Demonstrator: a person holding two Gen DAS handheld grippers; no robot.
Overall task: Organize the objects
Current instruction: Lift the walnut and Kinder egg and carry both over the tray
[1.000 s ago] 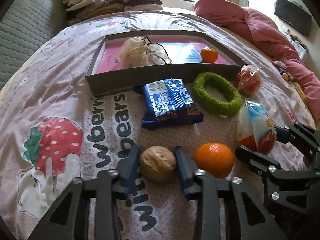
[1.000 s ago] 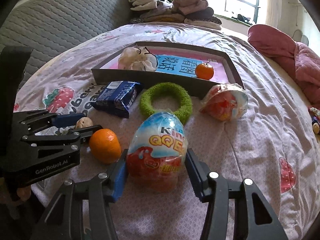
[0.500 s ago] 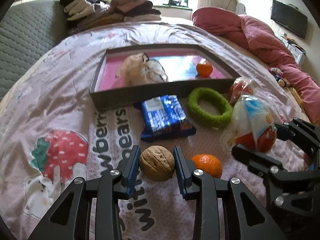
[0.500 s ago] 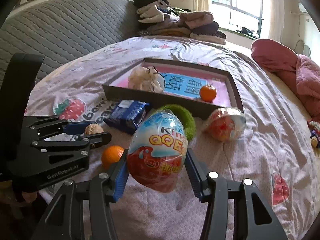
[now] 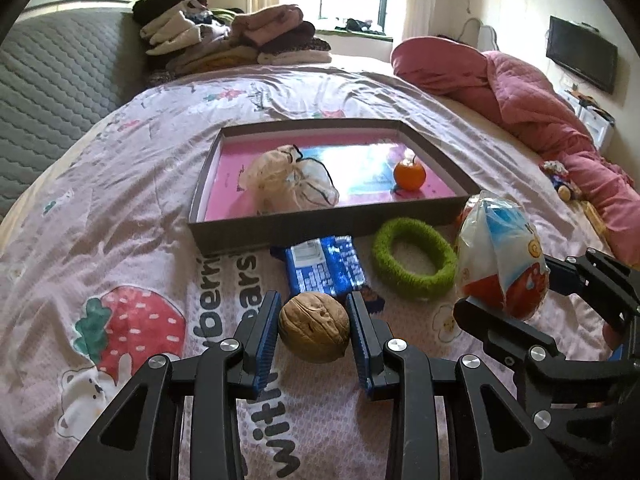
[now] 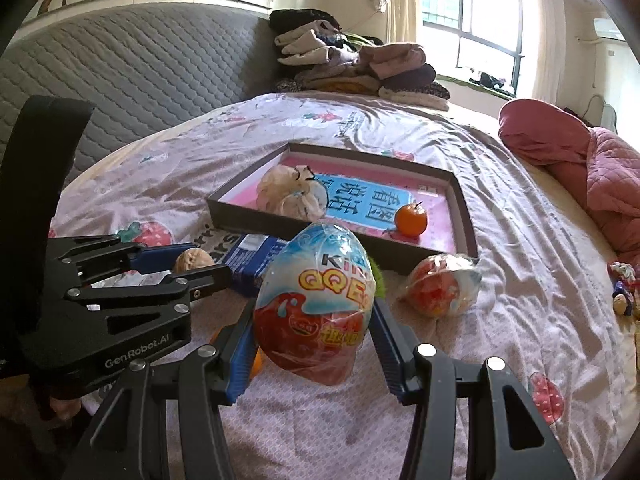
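With the left hand-held gripper [image 5: 313, 326] clamped on a walnut [image 5: 314, 326] and the right hand-held gripper [image 6: 314, 334] clamped on a wrapped chocolate egg [image 6: 316, 300], both lifted above the bedsheet [image 5: 132, 200], the carry is under way; next, each must clear the shallow box's [image 5: 332, 226] near wall before release.

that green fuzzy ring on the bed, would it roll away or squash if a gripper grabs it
The green ring lies flat on the bedsheet, so it probably won't roll. Its fuzzy surface suggests something soft that would likely squash between the pads but not slip. It looks light, so a push would probably slide it.
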